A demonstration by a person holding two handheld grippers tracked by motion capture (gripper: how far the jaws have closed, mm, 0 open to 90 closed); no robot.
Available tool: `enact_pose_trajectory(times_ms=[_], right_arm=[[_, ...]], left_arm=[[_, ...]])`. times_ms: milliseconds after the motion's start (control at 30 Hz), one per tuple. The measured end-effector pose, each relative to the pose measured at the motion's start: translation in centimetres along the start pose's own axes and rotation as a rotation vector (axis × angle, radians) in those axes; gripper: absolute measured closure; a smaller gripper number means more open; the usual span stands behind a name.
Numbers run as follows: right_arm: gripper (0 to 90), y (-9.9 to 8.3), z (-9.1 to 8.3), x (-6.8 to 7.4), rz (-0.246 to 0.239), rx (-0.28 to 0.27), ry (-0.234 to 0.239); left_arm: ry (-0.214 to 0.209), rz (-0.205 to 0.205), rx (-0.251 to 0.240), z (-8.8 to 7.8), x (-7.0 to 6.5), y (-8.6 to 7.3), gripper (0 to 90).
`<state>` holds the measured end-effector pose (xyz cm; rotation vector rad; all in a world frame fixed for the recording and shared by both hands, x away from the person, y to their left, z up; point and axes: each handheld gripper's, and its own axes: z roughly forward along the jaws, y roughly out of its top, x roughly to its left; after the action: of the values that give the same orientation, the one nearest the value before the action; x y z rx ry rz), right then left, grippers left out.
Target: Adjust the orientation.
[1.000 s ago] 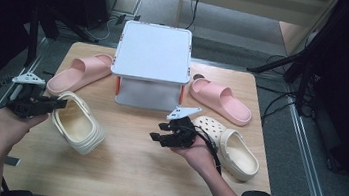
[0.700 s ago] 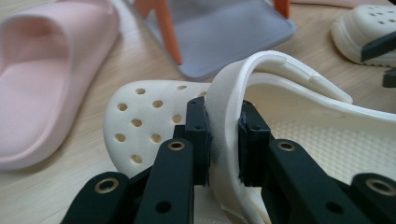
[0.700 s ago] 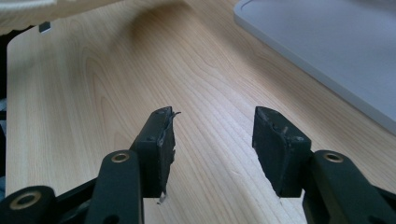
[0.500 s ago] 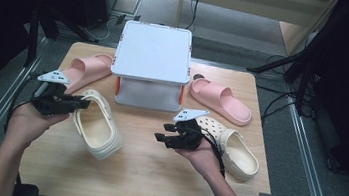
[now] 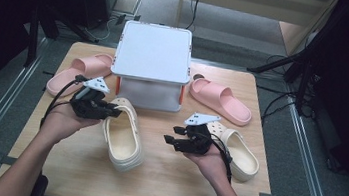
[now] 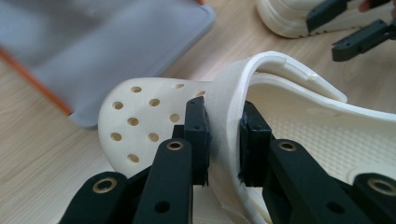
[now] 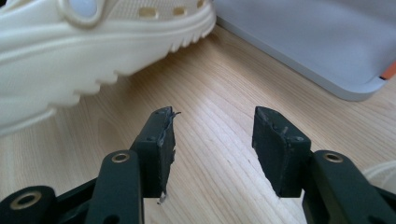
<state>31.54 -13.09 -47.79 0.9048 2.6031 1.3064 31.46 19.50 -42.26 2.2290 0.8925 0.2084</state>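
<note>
The left hand-held gripper [image 5: 110, 112] is pinched on the heel strap [image 6: 224, 116] of a cream clog [image 5: 123, 134], which lies on the bench [image 5: 171, 188] just in front of the grey lidded box [image 5: 152, 65]. The right hand-held gripper [image 5: 171, 140] is spread, nothing between its jaws, above bare wood. A second cream clog [image 5: 236, 151] lies just beside it. Pink slides [image 5: 220, 100] are noted on either side of the box.

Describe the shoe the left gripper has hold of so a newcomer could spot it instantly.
Find the white lidded box at the table's far middle. In front of it, left of centre, lies a cream clog, pinched by the left gripper. Its twin lies free at the right; the pink slides have no holes.
</note>
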Motion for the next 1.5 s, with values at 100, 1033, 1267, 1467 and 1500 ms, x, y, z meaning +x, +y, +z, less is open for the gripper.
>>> enact_pose_trajectory(times_ms=[100, 1033, 1267, 1467, 1500], right_arm=[[49.4, -0.3, -0.3, 0.0, 0.010, -0.001, -0.011], [49.4, -0.7, -0.2, 0.4, 0.010, 0.010, 0.005], [49.2, -0.7, -0.6, 0.6, 0.008, -0.006, 0.006], [49.2, -1.0, -1.0, 1.2, 0.006, -0.020, 0.017], [49.2, -1.0, -1.0, 1.3, 0.005, -0.022, 0.017]], left_arm=[[-0.036, 0.050, 0.017, 1.2, -1.1, 0.6, 77.0], [-0.147, 0.070, 0.093, 4.8, -3.4, -0.2, 62.4], [-0.141, 0.032, 0.068, 3.6, -3.2, -0.1, 50.6], [-0.105, 0.002, 0.025, 2.3, -2.2, -0.5, 56.5], [-0.096, -0.003, 0.018, 2.2, -2.0, -0.7, 61.5]])
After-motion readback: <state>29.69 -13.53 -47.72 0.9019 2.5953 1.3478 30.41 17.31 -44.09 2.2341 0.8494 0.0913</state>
